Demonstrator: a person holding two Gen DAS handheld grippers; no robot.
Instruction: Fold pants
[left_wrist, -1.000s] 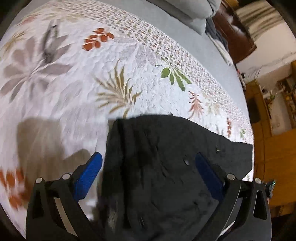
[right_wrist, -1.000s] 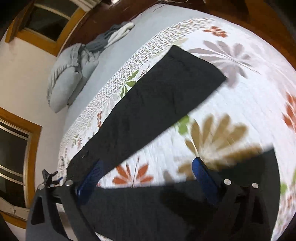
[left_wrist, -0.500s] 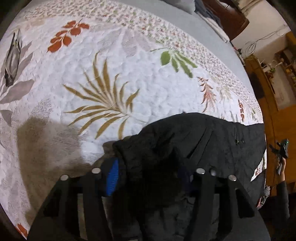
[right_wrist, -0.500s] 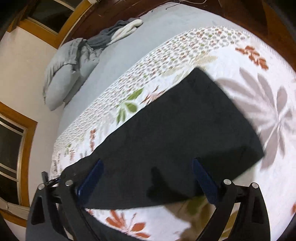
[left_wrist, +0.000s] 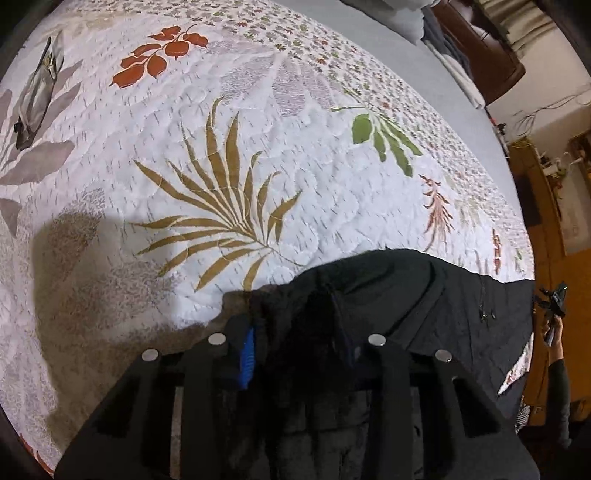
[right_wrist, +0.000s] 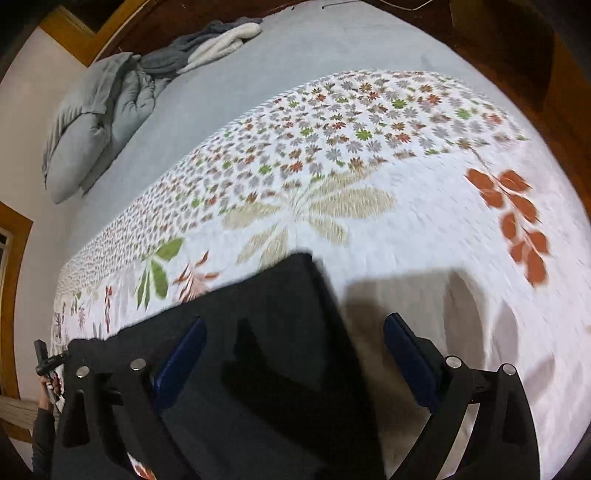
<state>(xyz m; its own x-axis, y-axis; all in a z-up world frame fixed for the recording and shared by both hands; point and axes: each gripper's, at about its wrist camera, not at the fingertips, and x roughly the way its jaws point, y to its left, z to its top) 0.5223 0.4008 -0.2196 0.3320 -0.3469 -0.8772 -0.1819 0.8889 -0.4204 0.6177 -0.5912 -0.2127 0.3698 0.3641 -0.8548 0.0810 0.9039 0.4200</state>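
The black pants (left_wrist: 424, 295) lie on a white quilt with leaf prints (left_wrist: 258, 166). My left gripper (left_wrist: 299, 343) is shut on a bunched part of the pants near their waist, with the cloth gathered between the blue pads. In the right wrist view a flat black leg of the pants (right_wrist: 266, 332) lies under my right gripper (right_wrist: 295, 354), which is open, its blue pads wide apart, one over the cloth and one past the leg's end over the quilt.
The quilt (right_wrist: 406, 221) covers a grey bed. A grey pillow and bedding (right_wrist: 96, 122) lie at the far head end. Wooden furniture (left_wrist: 546, 332) stands beyond the bed's right edge. A dark object (left_wrist: 33, 107) lies on the quilt at far left.
My left gripper closed on the pants and bunched the cloth. My right gripper moved toward the end of the pant leg and stayed open.
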